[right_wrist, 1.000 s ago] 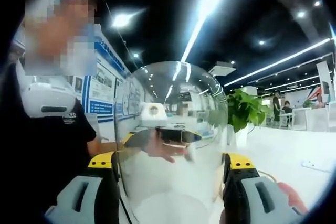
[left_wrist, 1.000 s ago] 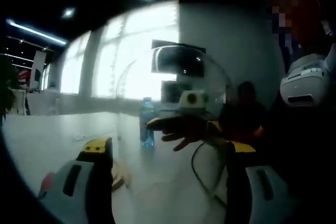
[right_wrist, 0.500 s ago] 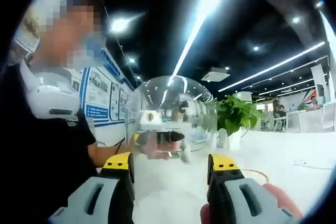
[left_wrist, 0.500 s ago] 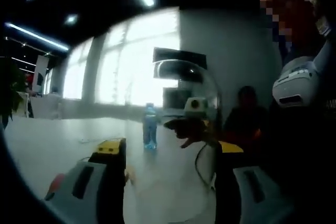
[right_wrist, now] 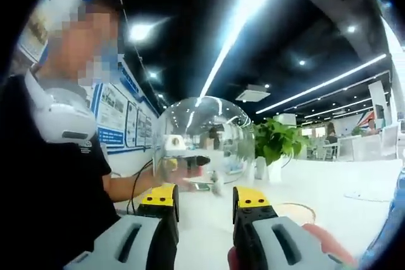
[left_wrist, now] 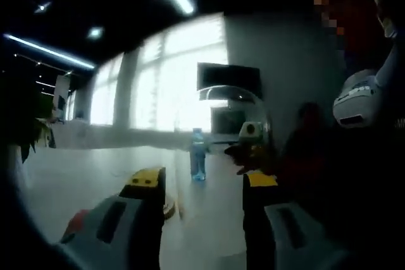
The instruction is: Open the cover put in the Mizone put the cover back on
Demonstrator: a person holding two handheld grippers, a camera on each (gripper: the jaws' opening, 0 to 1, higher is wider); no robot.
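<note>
The cover [right_wrist: 204, 137], a clear dome, looks thin, rigid and slick, so I'd judge it light but easy to let slide or crack under hard pressure. In the right gripper view it hangs over the counter [right_wrist: 329, 184] just beyond the right gripper [right_wrist: 204, 203], whose jaws stand slightly apart with nothing between them. The left gripper [right_wrist: 190, 164] shows through the dome on its far side, seemingly holding it, though its tips are too blurred to be sure.

In the left gripper view the left gripper's [left_wrist: 202, 184] jaws look narrowly apart, and I cannot tell whether they pinch the dome's [left_wrist: 237, 115] edge. The rim seems the safest place to take hold, since the curved top gives nothing to bite on.

The Mizone bottle [left_wrist: 198, 154] stands upright farther off on the counter, alone. I'd expect it to be light and easy to tip, so take it around the middle. A round wooden base [right_wrist: 296, 212] lies to the right, near the right gripper. The counter is broad and open; a potted plant [right_wrist: 273, 150] sits well behind.
</note>
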